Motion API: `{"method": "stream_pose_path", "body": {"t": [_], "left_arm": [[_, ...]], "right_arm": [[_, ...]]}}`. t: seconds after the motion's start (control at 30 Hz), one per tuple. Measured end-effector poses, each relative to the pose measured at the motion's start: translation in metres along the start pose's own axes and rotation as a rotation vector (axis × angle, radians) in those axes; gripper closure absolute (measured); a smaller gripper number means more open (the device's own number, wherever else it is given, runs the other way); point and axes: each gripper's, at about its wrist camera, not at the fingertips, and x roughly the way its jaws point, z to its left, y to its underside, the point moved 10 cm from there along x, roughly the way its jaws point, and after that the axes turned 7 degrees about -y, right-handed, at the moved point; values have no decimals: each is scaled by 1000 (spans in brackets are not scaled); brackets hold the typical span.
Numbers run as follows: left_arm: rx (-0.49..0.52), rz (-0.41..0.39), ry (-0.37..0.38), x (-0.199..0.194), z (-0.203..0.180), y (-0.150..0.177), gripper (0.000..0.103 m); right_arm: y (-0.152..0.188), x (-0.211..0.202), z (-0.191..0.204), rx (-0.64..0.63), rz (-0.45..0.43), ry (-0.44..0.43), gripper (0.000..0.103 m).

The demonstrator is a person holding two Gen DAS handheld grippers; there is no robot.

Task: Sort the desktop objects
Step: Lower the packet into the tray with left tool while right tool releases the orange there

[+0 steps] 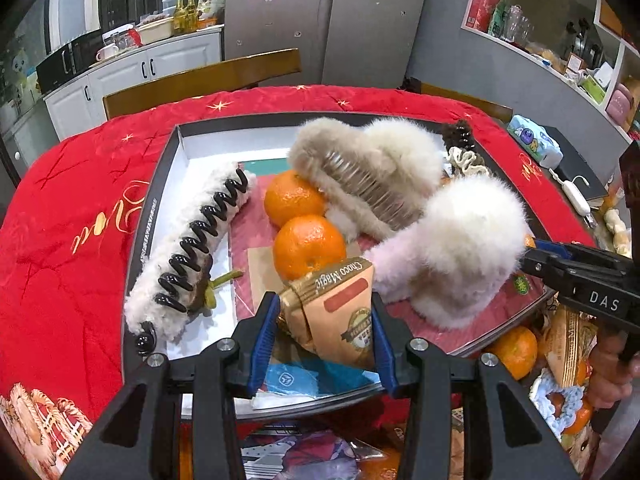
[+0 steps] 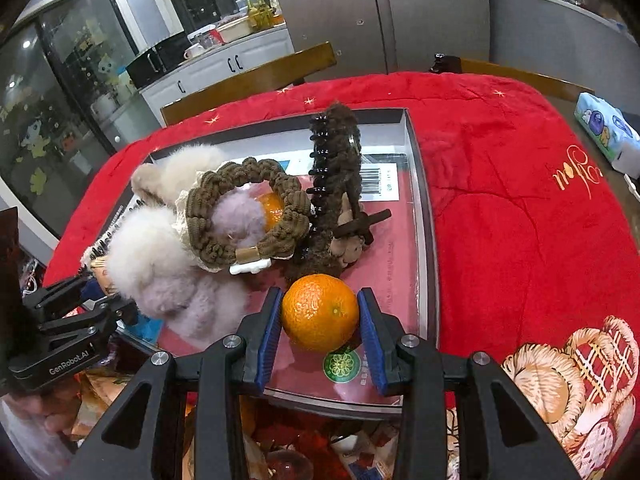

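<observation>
A kitchen with white cabinets and a grey fridge lies behind a desk (image 2: 520, 220) spread with a red quilted cloth, and on it sits a shallow dark-rimmed box tray (image 1: 160, 184) already holding sorted things.

The left tool (image 1: 325, 320) is clamped on a wedge-shaped snack packet (image 1: 340, 312) marked "Choco Magic"; its blue pads press both flat sides, and the packet's pointed end aims away from the tool, over the tray's near edge. The right tool (image 2: 320, 332) is clamped on an orange (image 2: 320, 312), blue pads touching its two sides, low over the tray's near right corner.

Outward from the left tool, two more oranges (image 1: 308, 246) lie just beyond the packet's tip, with a long white fuzzy hair clip (image 1: 188, 248) to the left, its long axis running away from the tool. Fluffy pale clips (image 1: 452, 256) fill the right. Beyond the right tool stand a brown knitted scrunchie (image 2: 248, 216) and a dark hair claw (image 2: 336, 168).

Both held things appear to be directly above bare tray floor, so the coming release probably turns on setting each straight down, the packet short of the oranges ahead.
</observation>
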Motion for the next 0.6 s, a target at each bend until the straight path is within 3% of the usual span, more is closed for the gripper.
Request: {"method": "stream_pose_path", "body": {"t": [0.6], "left_arm": [[11,-2,-19,2,2,1,58]], "right_arm": [[1,5,5,-29,24,31,66]]}}
